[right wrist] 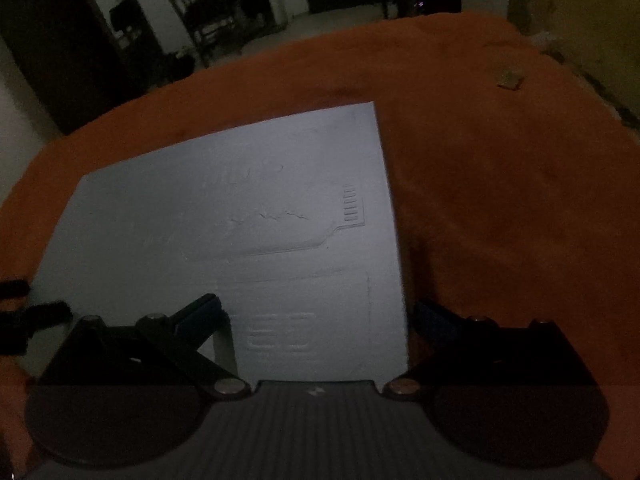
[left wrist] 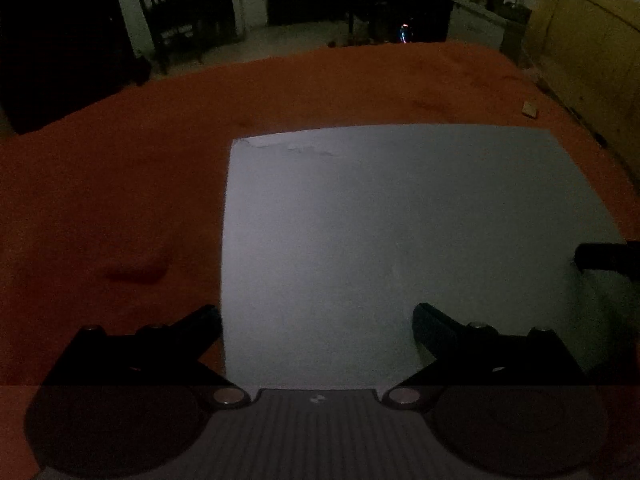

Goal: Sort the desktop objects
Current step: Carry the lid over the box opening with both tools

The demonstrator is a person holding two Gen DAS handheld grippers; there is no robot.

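A flat pale grey sheet [left wrist: 392, 236] lies on the orange-red tablecloth [left wrist: 120, 184]. In the right wrist view the sheet [right wrist: 240, 216] shows faint pressed outlines, one shaped like a brush. My left gripper [left wrist: 316, 320] is open and empty over the sheet's near left edge. My right gripper [right wrist: 320, 312] is open and empty over the sheet's near right edge. The right gripper's finger [left wrist: 600, 258] shows at the right edge of the left wrist view. The left gripper's fingers [right wrist: 36, 312] show at the left edge of the right wrist view.
A small tan block [left wrist: 530, 109] lies on the cloth at the far right; it also shows in the right wrist view [right wrist: 511, 78]. A low lump in the cloth [left wrist: 136, 268] sits left of the sheet. A dark chair [left wrist: 172, 12] stands beyond the table. A yellowish panel [left wrist: 592, 60] borders the right side.
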